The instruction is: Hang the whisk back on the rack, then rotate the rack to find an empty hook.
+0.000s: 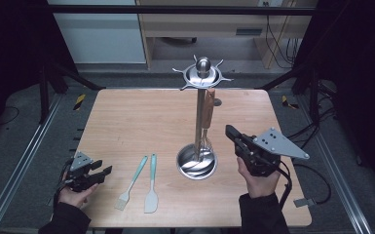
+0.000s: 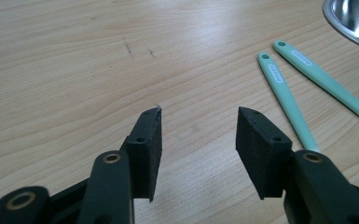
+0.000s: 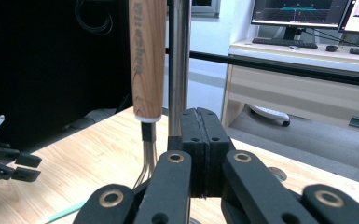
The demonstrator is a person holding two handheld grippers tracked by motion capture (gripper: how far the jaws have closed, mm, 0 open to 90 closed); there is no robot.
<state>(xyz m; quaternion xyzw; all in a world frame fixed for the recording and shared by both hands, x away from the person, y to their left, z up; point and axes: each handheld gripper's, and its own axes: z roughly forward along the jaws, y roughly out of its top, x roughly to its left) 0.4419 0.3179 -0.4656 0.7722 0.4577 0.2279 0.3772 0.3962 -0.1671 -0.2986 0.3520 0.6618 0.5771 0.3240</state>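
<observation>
A steel utensil stand (image 1: 200, 117) rises from a round base (image 1: 197, 163) at the table's middle, with hooks around its top. A whisk with a wooden handle (image 1: 209, 105) hangs on it beside the pole; in the right gripper view the handle (image 3: 147, 56) and the pole (image 3: 179, 56) stand just beyond my right gripper (image 3: 200, 112). That gripper (image 1: 229, 129) is shut with nothing in it, right of the base. My left gripper (image 1: 104, 167) rests at the front left, open and empty (image 2: 198, 112). A teal-handled brush (image 1: 134, 180) and a spatula (image 1: 152, 187) lie between the grippers.
The two teal handles (image 2: 284, 93) (image 2: 321, 77) lie right of my left jaws, with the stand's base rim (image 2: 354, 18) behind them. Bare wood (image 1: 136, 122) spreads over the table's left and far parts. A desk with monitors (image 3: 307, 14) stands beyond the table.
</observation>
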